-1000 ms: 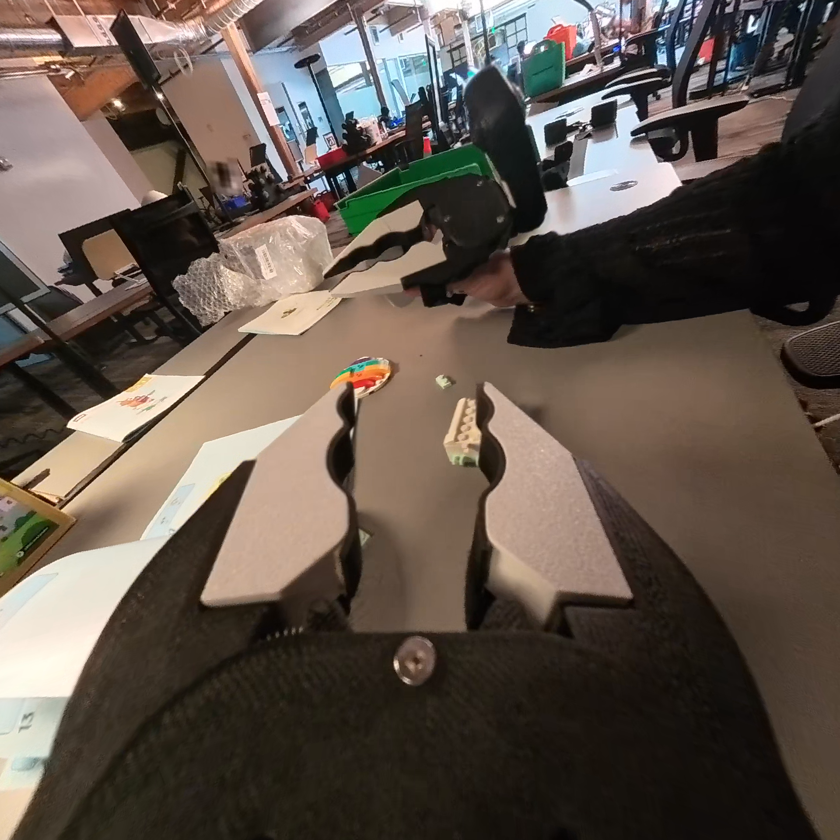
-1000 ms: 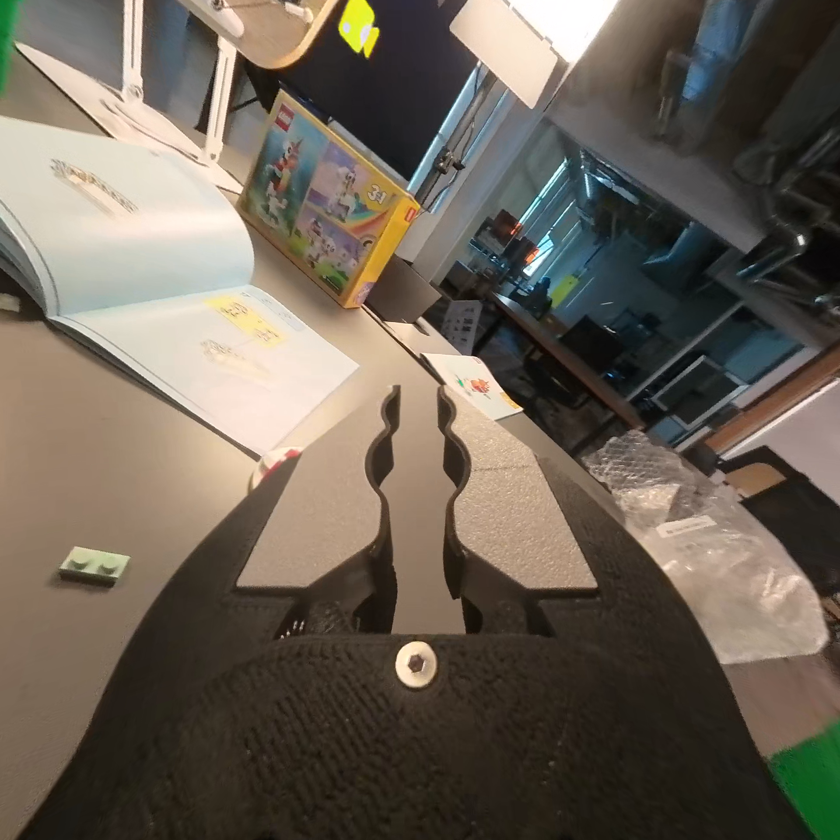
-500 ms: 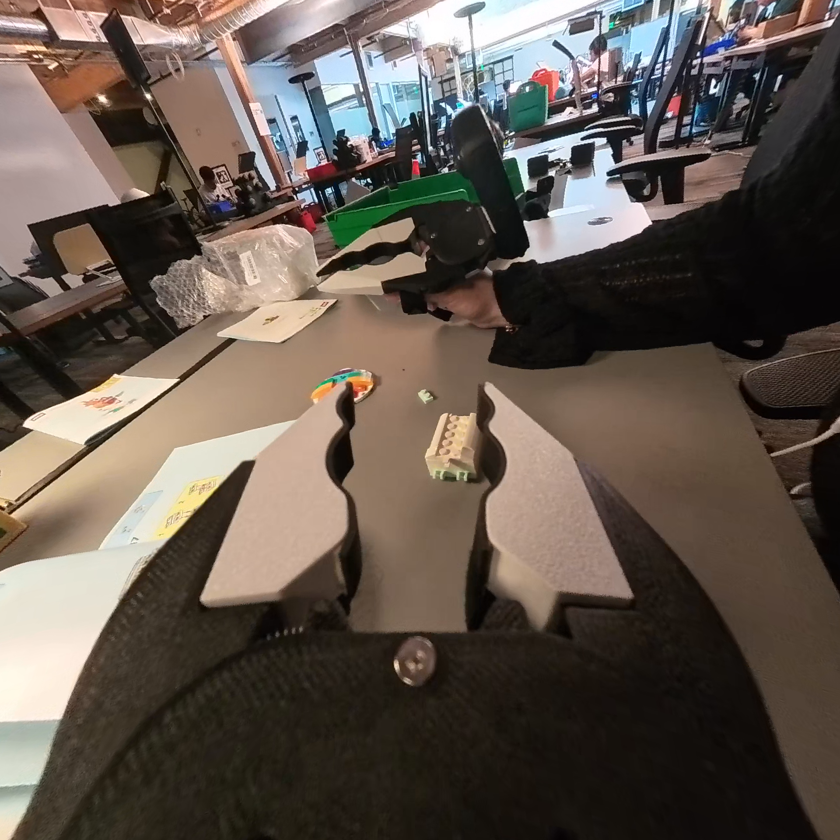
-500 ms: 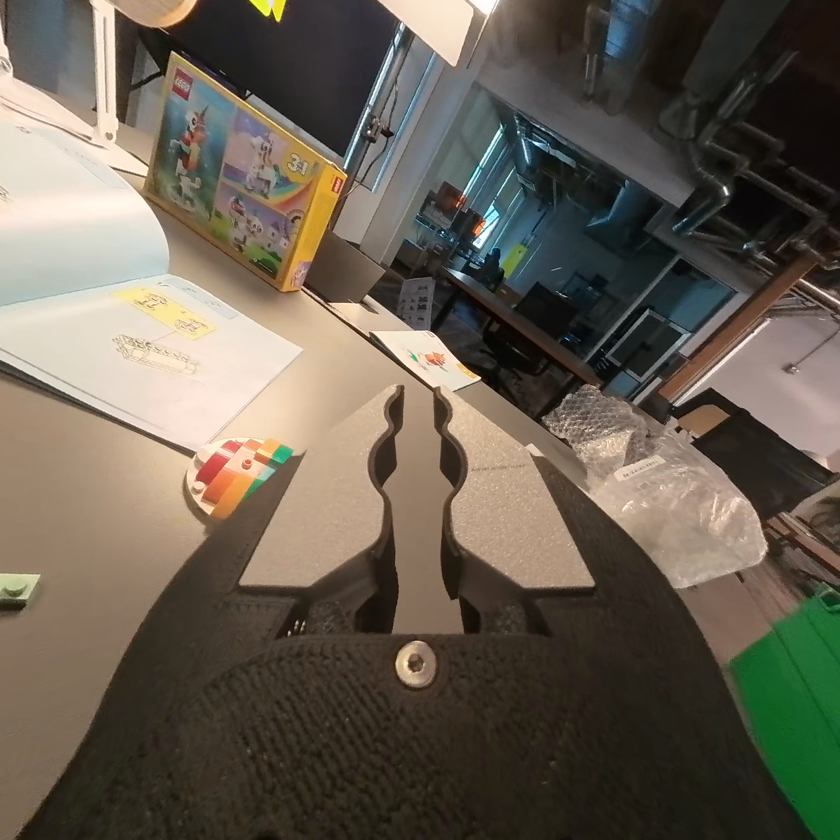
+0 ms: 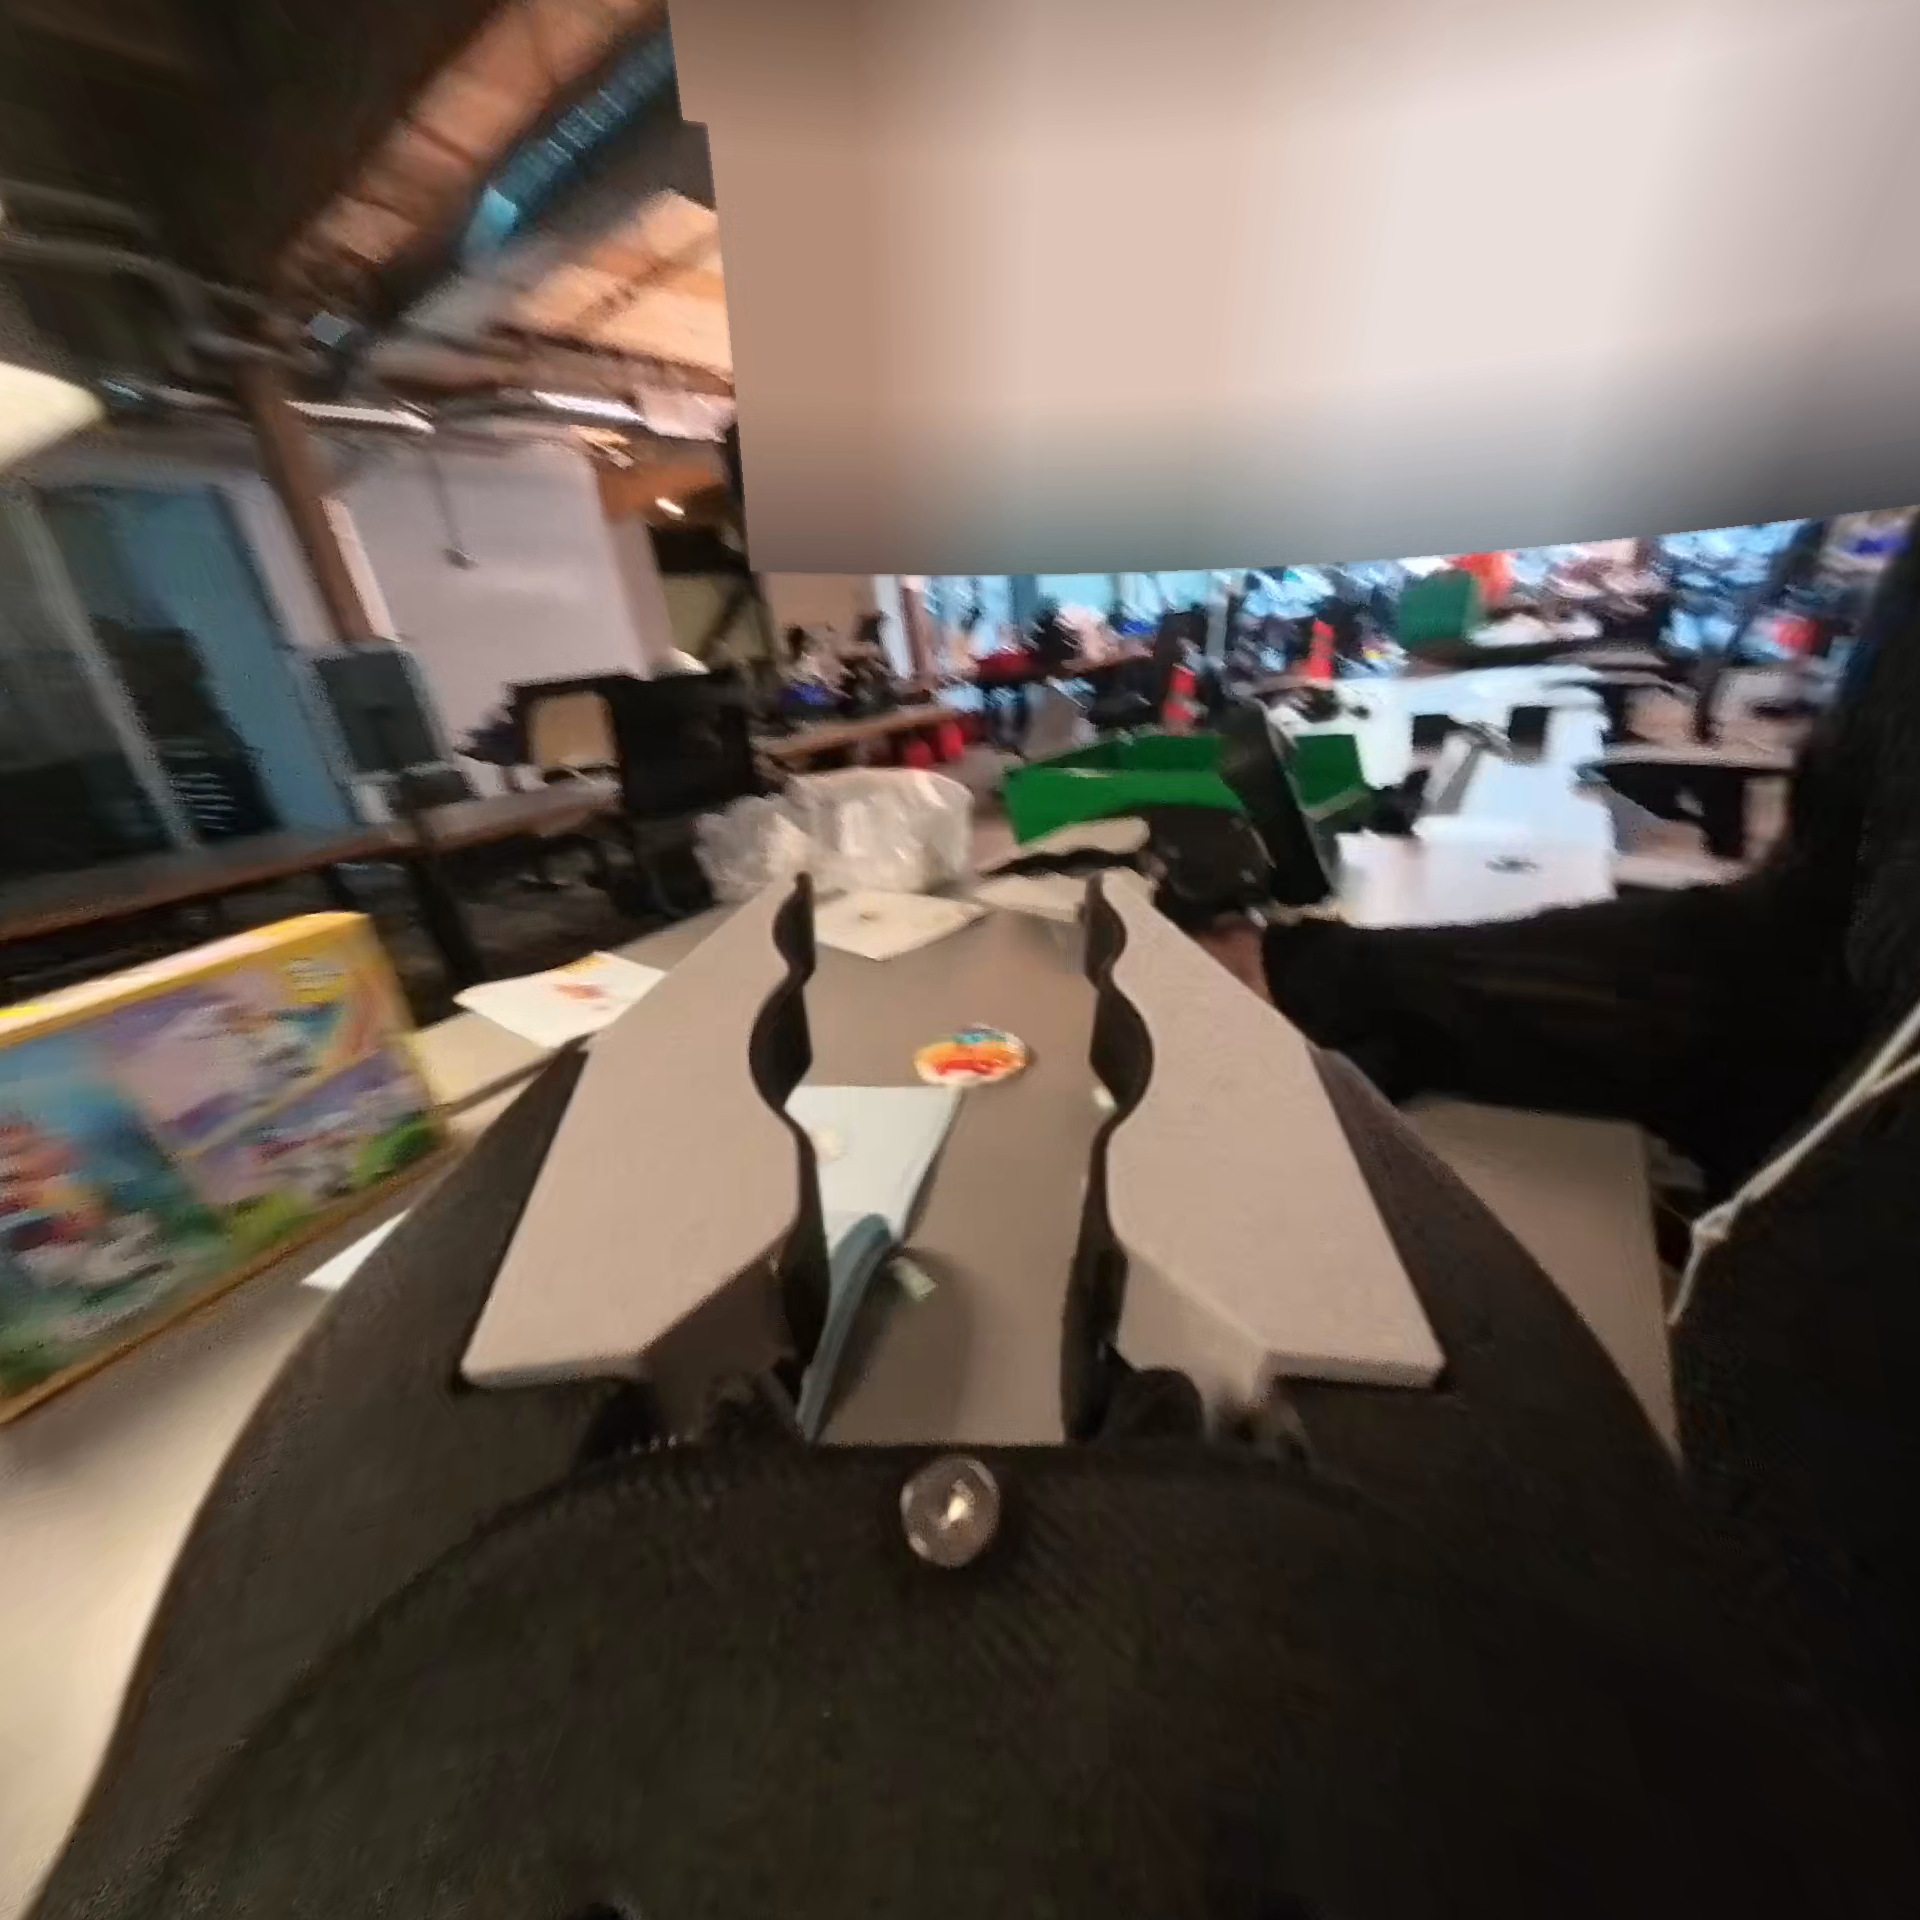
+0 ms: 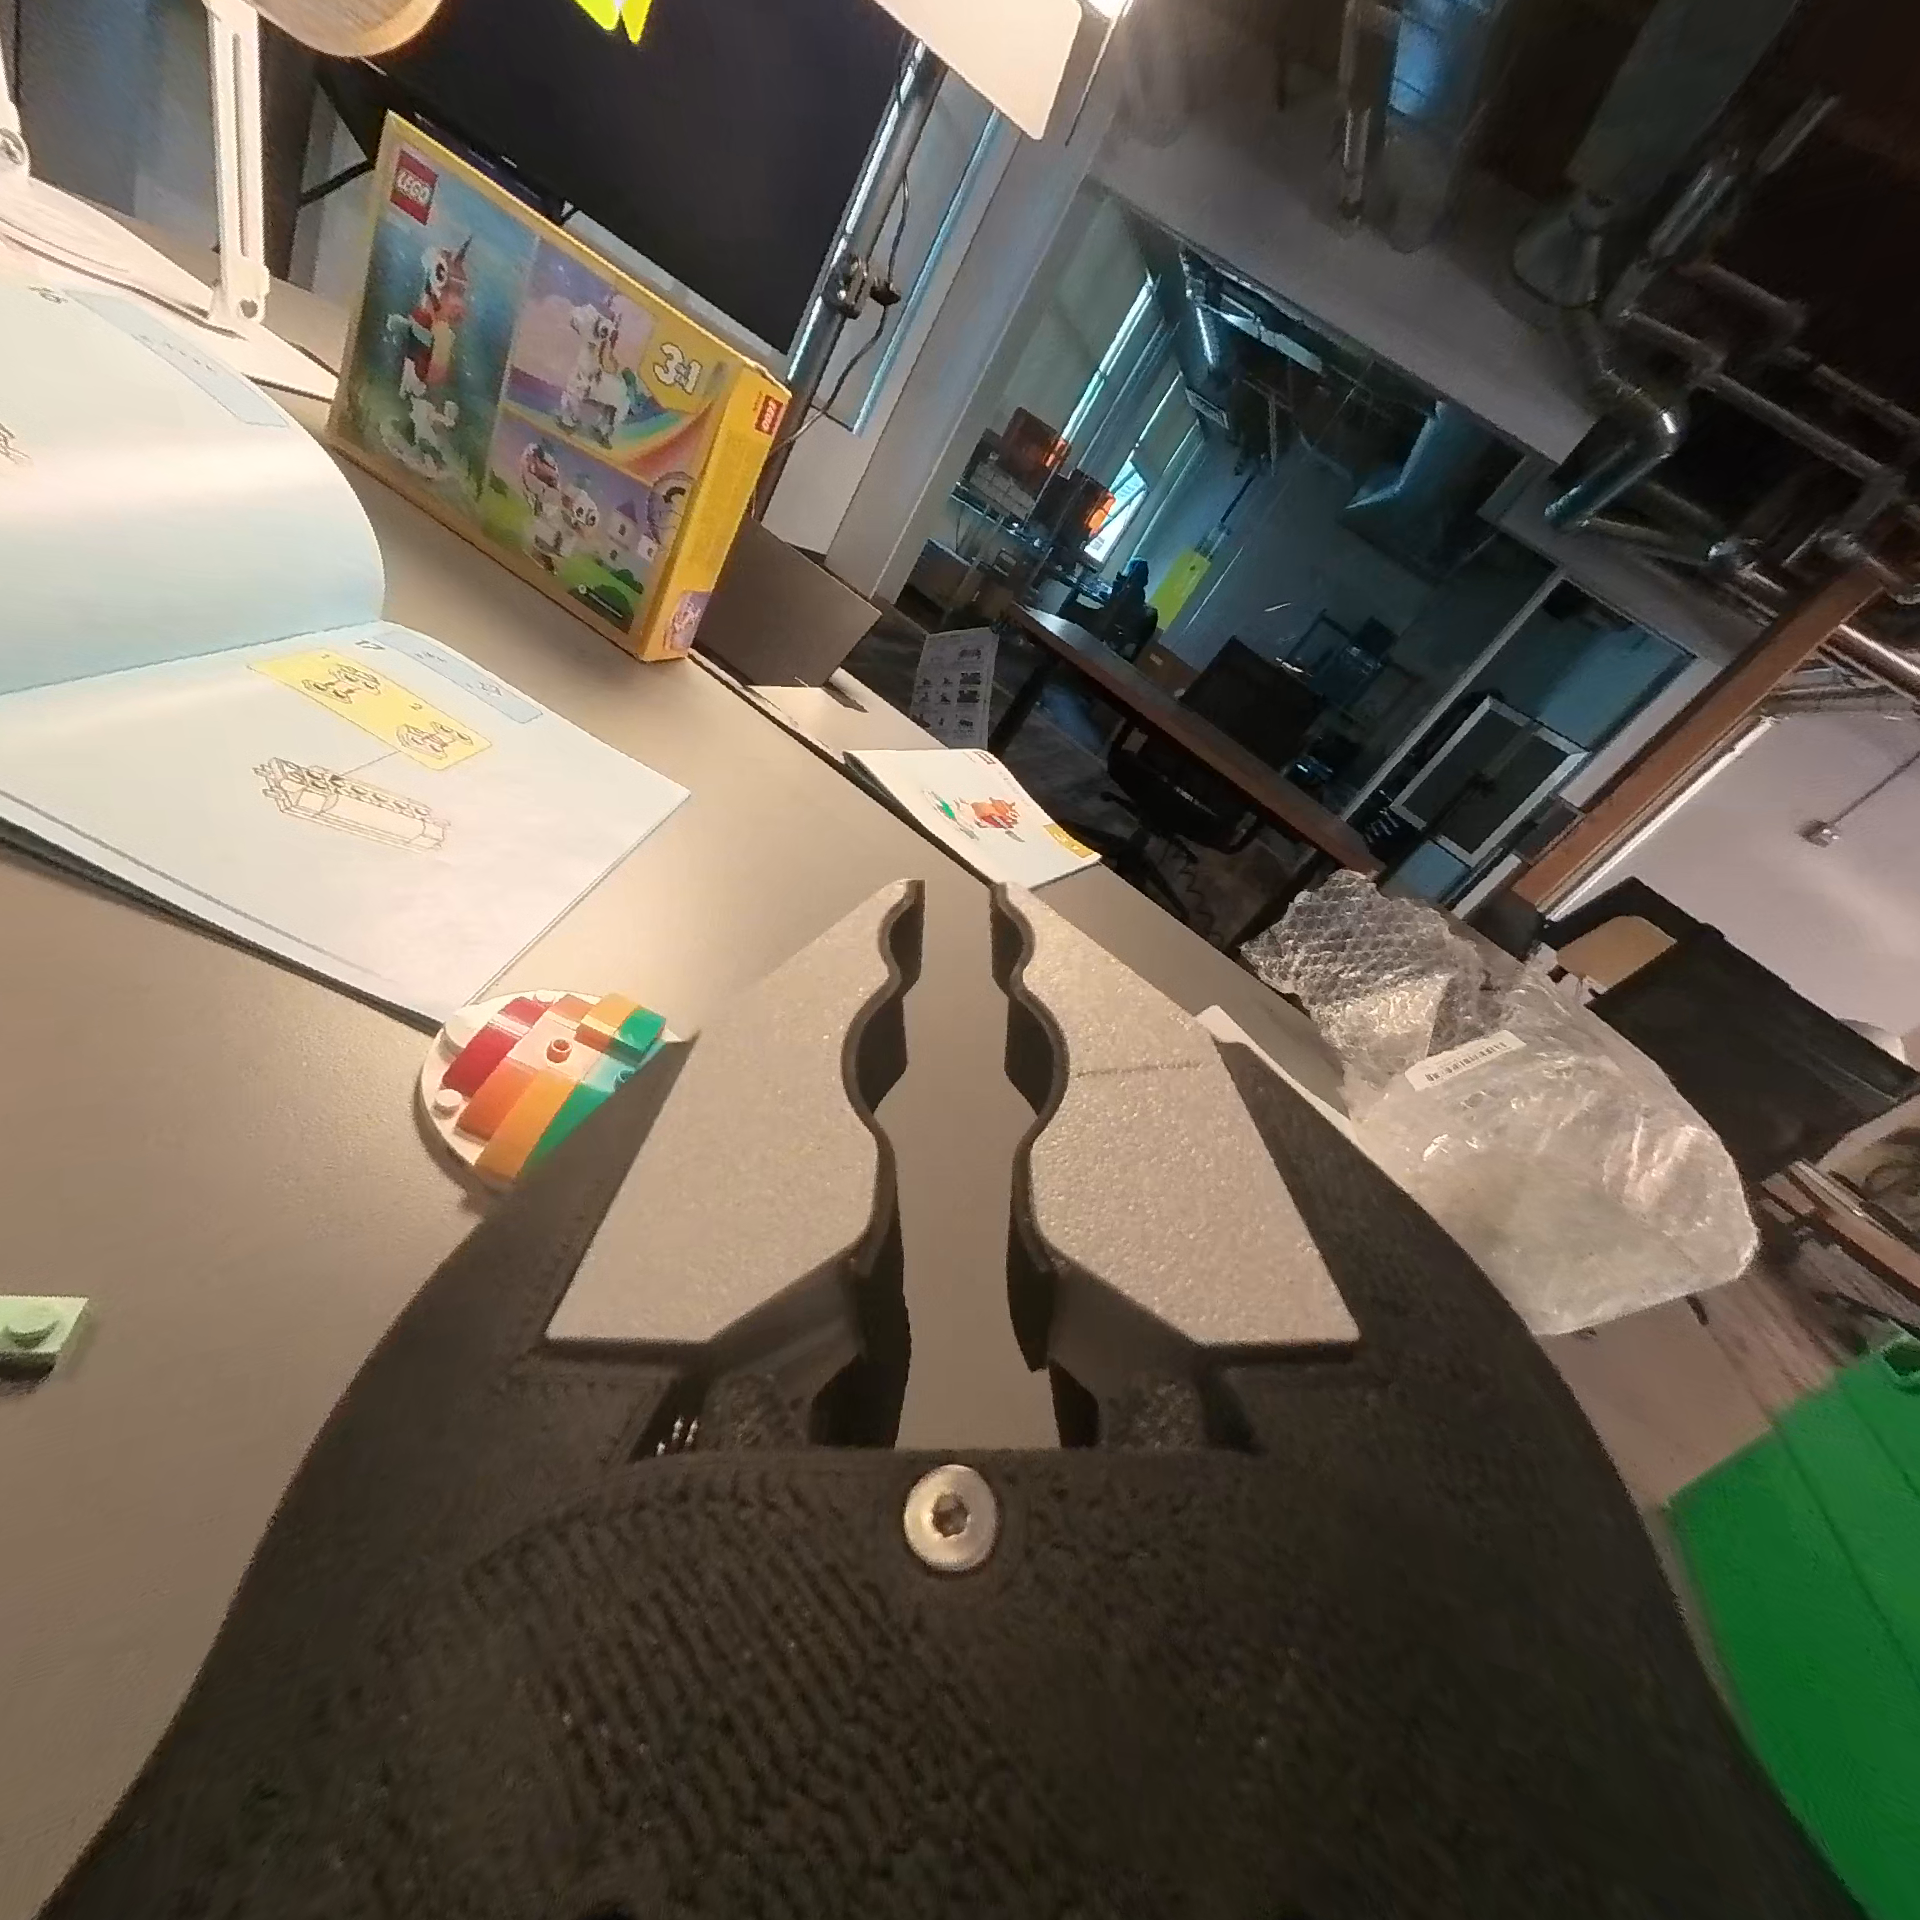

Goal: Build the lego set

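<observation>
While the grey table (image 6: 187, 1164) is stretching bare around the small pieces, its far edge is running diagonally past a leaflet (image 6: 977, 816) toward the bubble wrap (image 6: 1496, 1081). At far left, the set's box (image 6: 551, 416) is standing behind the open instruction booklet (image 6: 332, 790). A small green plate (image 6: 36, 1335) is lying flat, well left of the right gripper (image 6: 956, 904), whose jaws are sitting narrowly apart and empty. Just left of its fingers, the round rainbow piece (image 6: 551, 1075) is showing red, orange and green bands on a white disc. Over the booklet, the left gripper (image 5: 945, 904) is hanging wide and empty, blurred.
</observation>
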Demonstrator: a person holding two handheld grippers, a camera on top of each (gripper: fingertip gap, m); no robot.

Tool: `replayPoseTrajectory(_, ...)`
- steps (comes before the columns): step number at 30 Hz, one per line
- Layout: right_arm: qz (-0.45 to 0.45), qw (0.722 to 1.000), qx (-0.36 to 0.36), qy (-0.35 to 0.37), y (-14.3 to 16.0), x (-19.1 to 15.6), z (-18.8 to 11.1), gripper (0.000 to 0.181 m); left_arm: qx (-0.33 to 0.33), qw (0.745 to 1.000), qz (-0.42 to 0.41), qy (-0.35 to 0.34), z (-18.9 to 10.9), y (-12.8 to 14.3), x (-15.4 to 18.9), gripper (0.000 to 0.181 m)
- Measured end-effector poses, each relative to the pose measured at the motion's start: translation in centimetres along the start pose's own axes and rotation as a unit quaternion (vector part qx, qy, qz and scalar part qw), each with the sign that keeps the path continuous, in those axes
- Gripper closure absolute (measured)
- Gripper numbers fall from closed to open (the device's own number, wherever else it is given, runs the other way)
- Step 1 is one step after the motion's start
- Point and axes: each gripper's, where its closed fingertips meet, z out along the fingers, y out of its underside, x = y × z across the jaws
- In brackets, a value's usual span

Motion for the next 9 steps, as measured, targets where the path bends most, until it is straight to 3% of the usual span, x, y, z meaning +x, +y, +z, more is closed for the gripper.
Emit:
replayPoseTrajectory(1,0.001,1.0,0.001,0.002,0.0,0.1,0.0,0.171,0.01,0.999,0.004,-0.035,-1.7,-0.9,-0.9,0.128)
replayPoseTrajectory(6,0.003,1.0,-0.008,0.007,0.3,0.3,0.1,0.171,-0.011,0.985,0.017,-0.17,-10.0,-4.1,-4.8,0.121)
replayPoseTrajectory(9,-0.006,1.0,-0.017,0.015,0.6,0.4,0.2,0.171,-0.044,0.96,0.076,-0.267,-15.4,-6.1,-8.3,0.122)
